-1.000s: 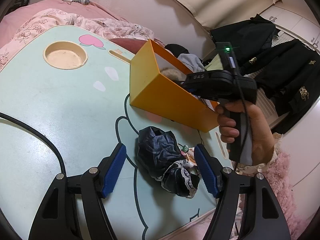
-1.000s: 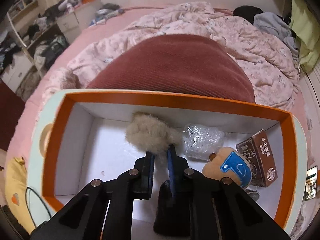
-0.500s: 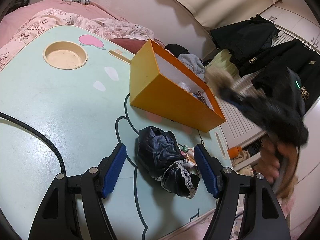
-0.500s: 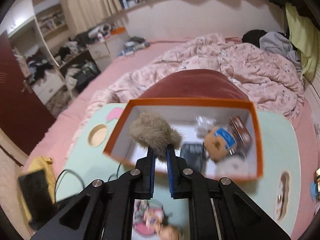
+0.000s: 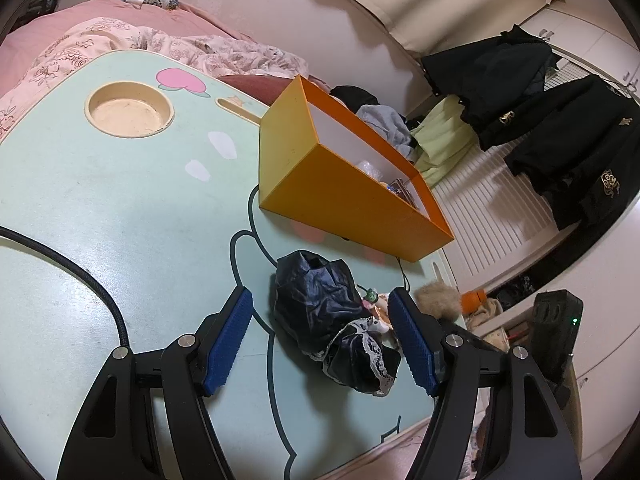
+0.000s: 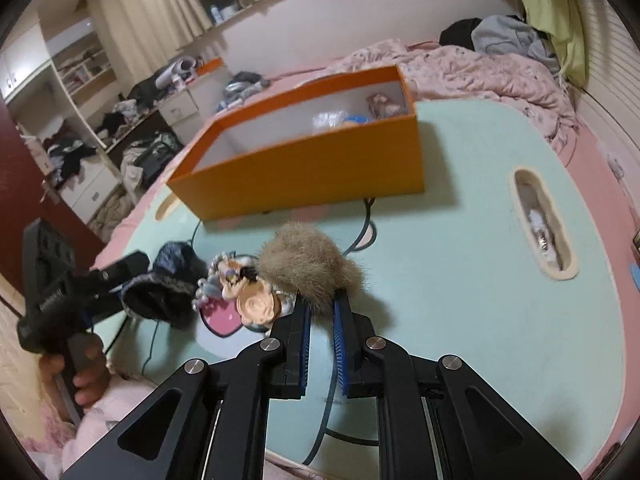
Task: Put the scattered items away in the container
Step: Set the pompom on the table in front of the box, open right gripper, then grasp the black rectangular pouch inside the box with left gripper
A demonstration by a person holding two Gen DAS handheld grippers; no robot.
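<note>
The orange box [image 5: 352, 200] [image 6: 304, 172] stands on the mint-green table [image 5: 120, 208] and holds several small items. My left gripper [image 5: 320, 336] is open and straddles a black lace-trimmed cloth bundle [image 5: 320, 304] without its pads touching it. My right gripper [image 6: 322, 312] has a tan fur ball [image 6: 308, 268] [image 5: 438, 298] pinched at its fingertips. Its jaws are starting to open with the fur still between them. It hovers low over the table, in front of the box. A small cartoon figurine [image 6: 244, 288] lies just left of the fur ball, beside the black bundle [image 6: 160, 296].
A black cable [image 5: 80, 272] crosses the table at the left. The tabletop has a round cup hollow [image 5: 130, 110] and a long slot [image 6: 540, 224]. A pink bed [image 6: 480, 72] lies behind the table. A hand [image 6: 80, 376] holds the left gripper's handle.
The right gripper has drawn back from over the box, carrying the fur ball, and now sits low over the table near the figurine. The left gripper has stayed put.
</note>
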